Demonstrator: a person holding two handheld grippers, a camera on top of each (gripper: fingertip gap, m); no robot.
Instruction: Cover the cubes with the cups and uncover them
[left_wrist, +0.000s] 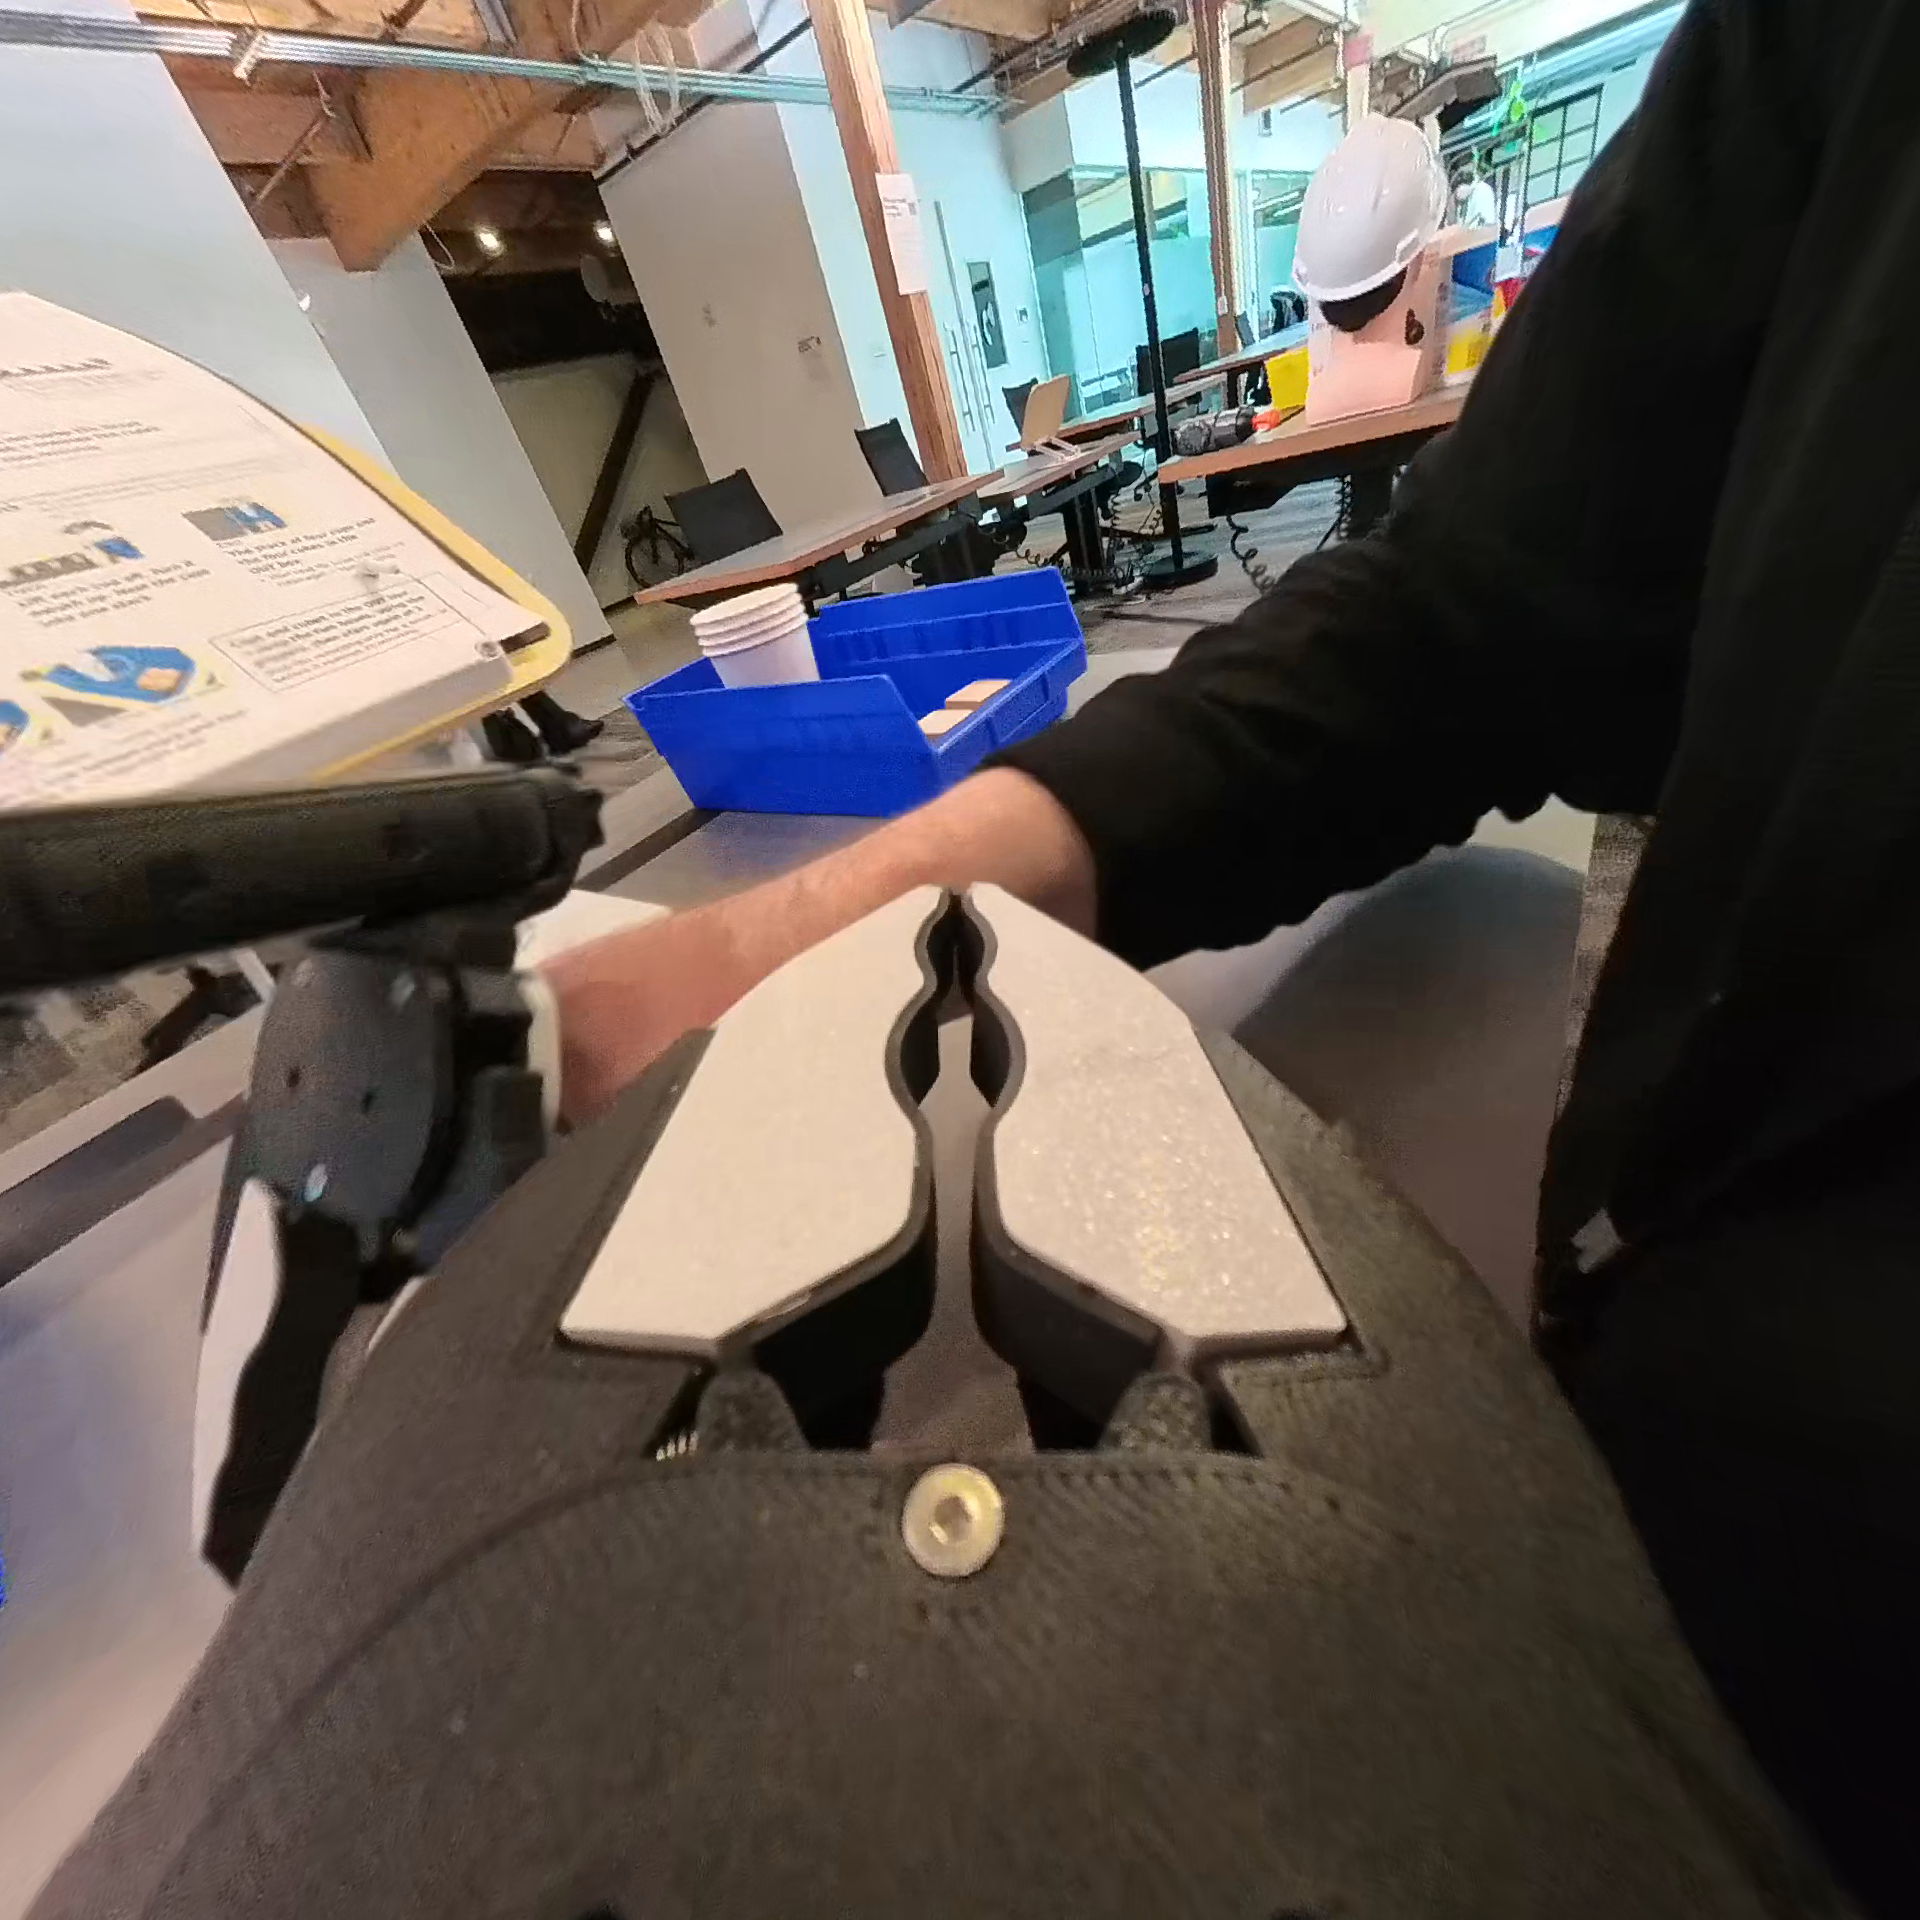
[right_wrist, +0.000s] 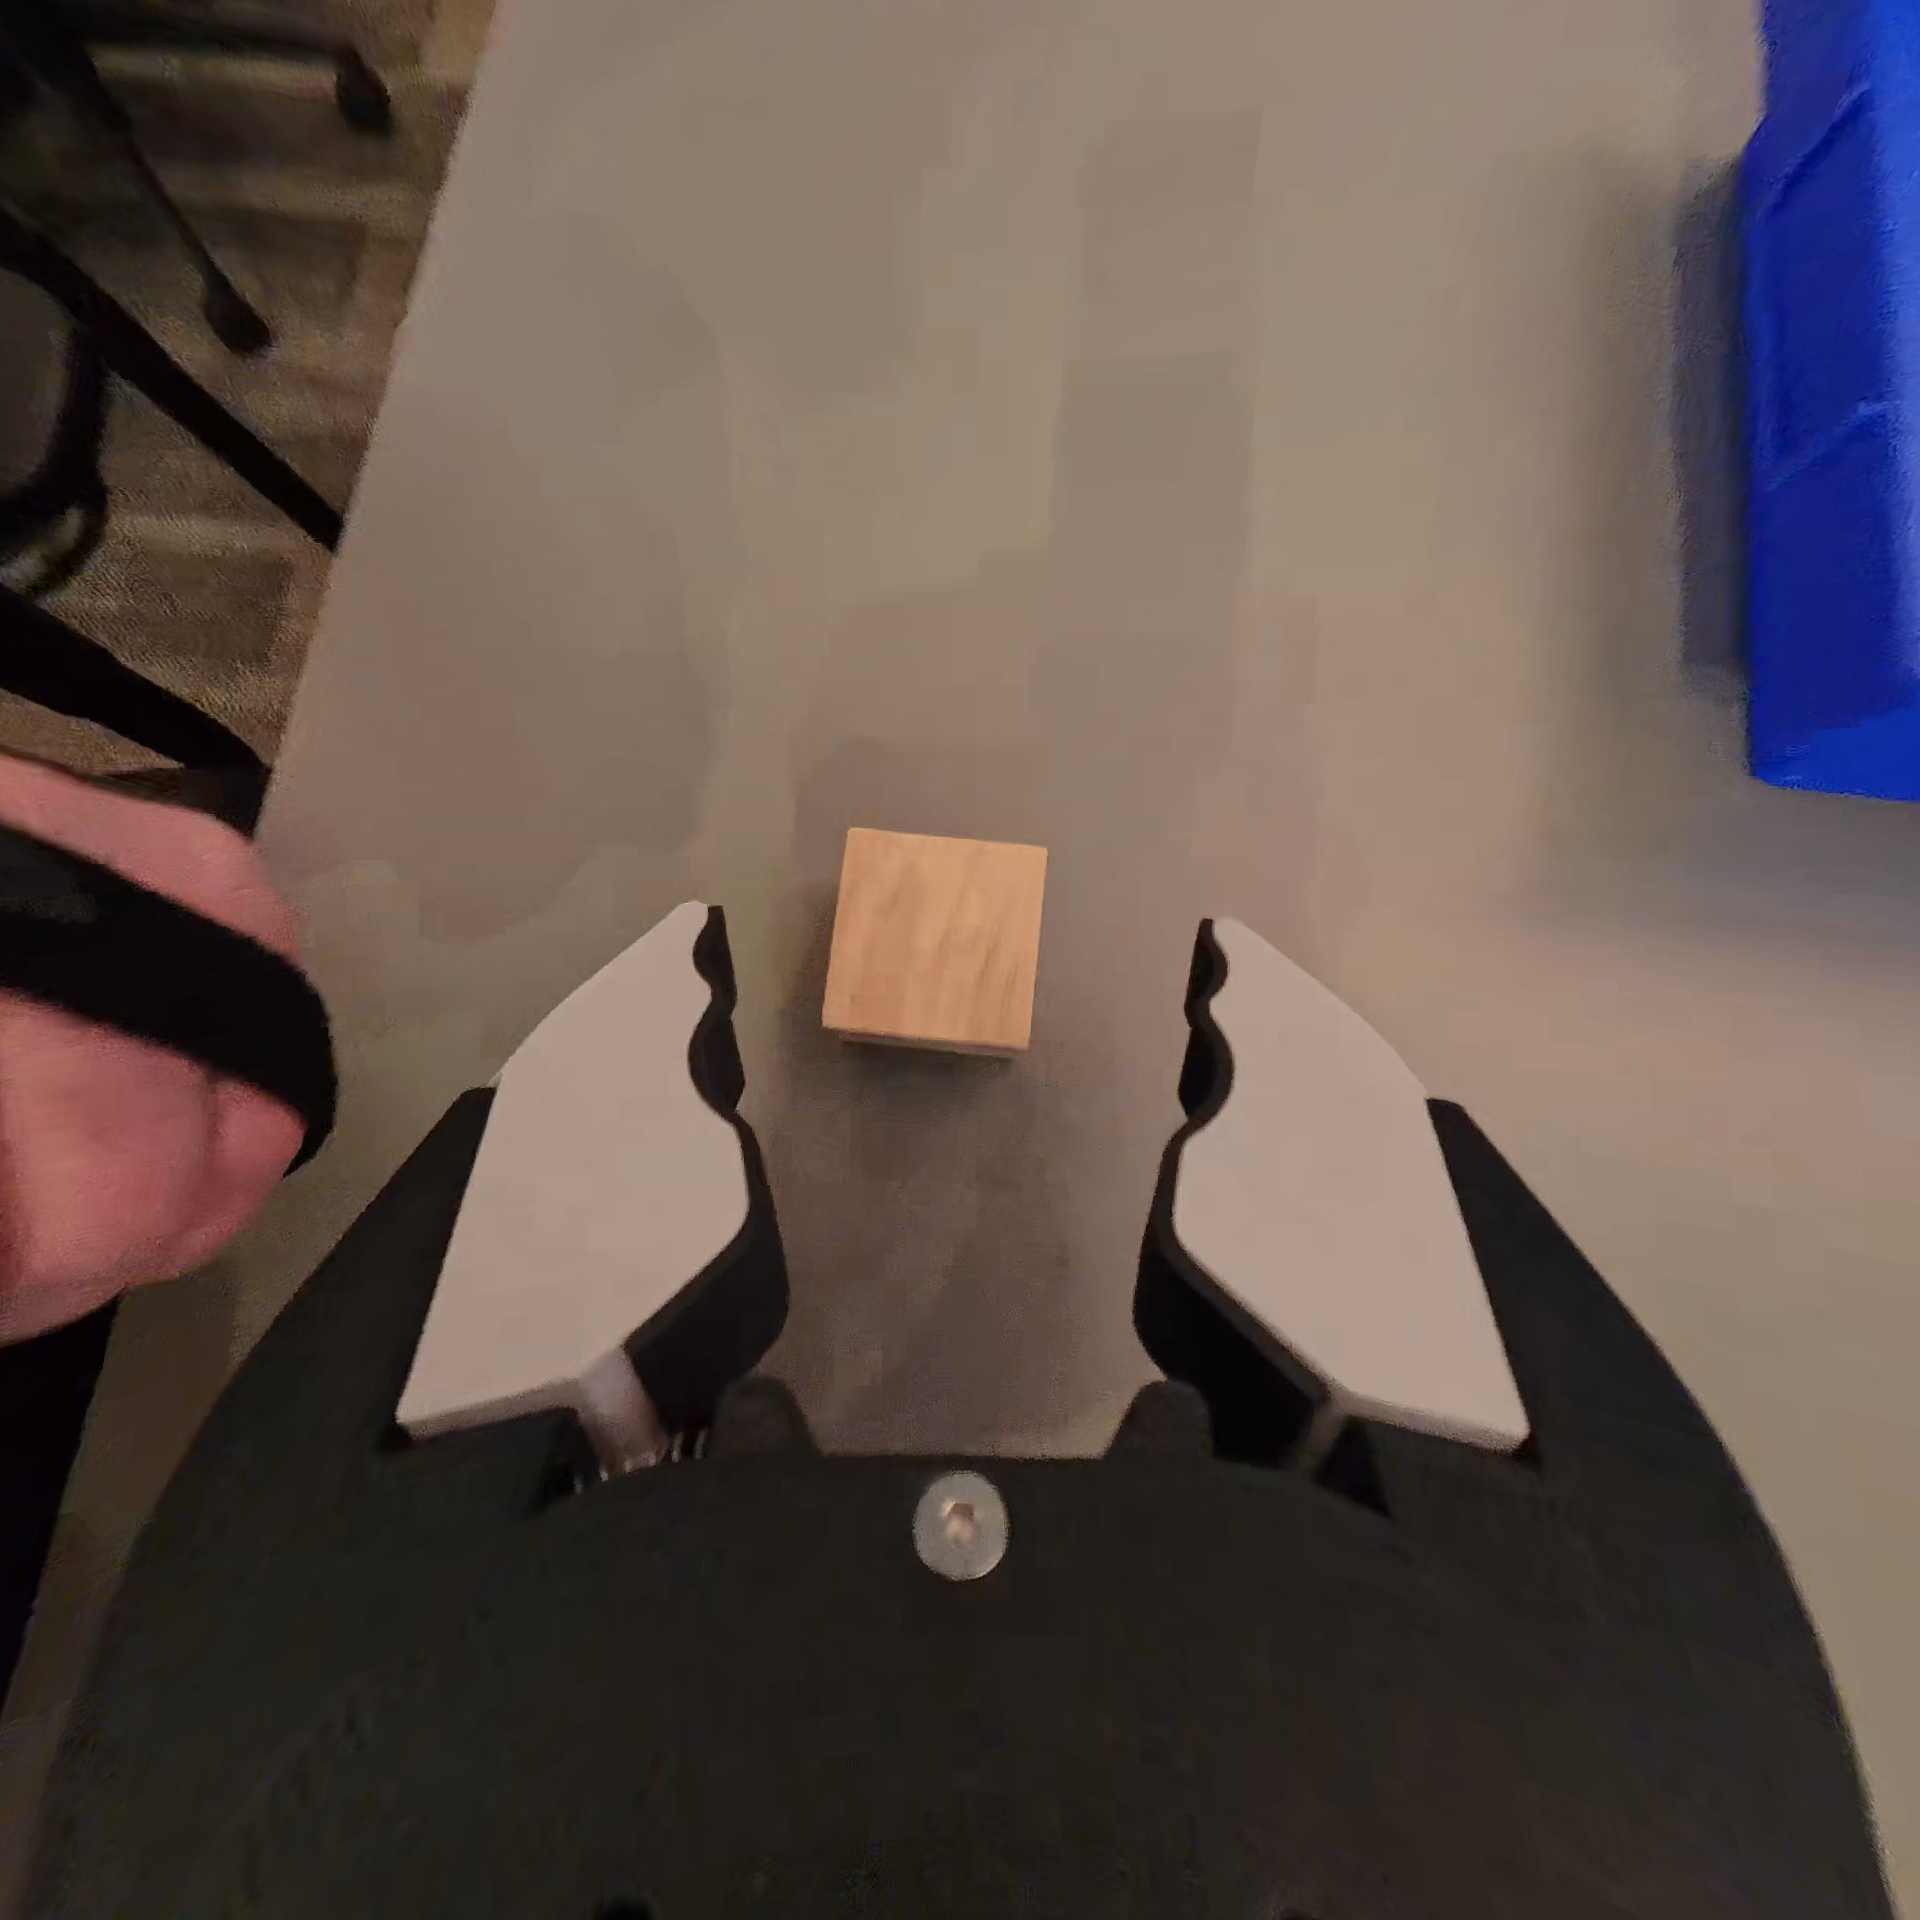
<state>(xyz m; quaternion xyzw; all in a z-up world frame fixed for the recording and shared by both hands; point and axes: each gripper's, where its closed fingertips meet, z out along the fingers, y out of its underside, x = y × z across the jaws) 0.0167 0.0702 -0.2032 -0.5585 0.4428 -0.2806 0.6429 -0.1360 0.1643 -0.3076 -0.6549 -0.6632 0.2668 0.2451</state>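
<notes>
In the right wrist view a wooden cube (right_wrist: 935, 940) sits on the grey table (right_wrist: 935, 468), just ahead of and between my right gripper's fingertips. My right gripper (right_wrist: 956, 935) is open and empty, pointing down at the table. In the left wrist view my left gripper (left_wrist: 958, 904) is shut and empty, held level above the table. A stack of white paper cups (left_wrist: 755, 642) stands in a blue bin (left_wrist: 800, 743), with two wooden cubes (left_wrist: 961, 707) beside it in the bin. The right gripper's body (left_wrist: 364, 1122) shows at the left, pointing down.
A person's forearm (left_wrist: 831, 894) in a black sleeve crosses ahead of the left gripper. A slanted instruction board (left_wrist: 208, 582) stands at left. A blue bin (right_wrist: 1839, 416) lies at the right edge of the right wrist view. The table's left edge (right_wrist: 364, 520) borders carpet and chair legs.
</notes>
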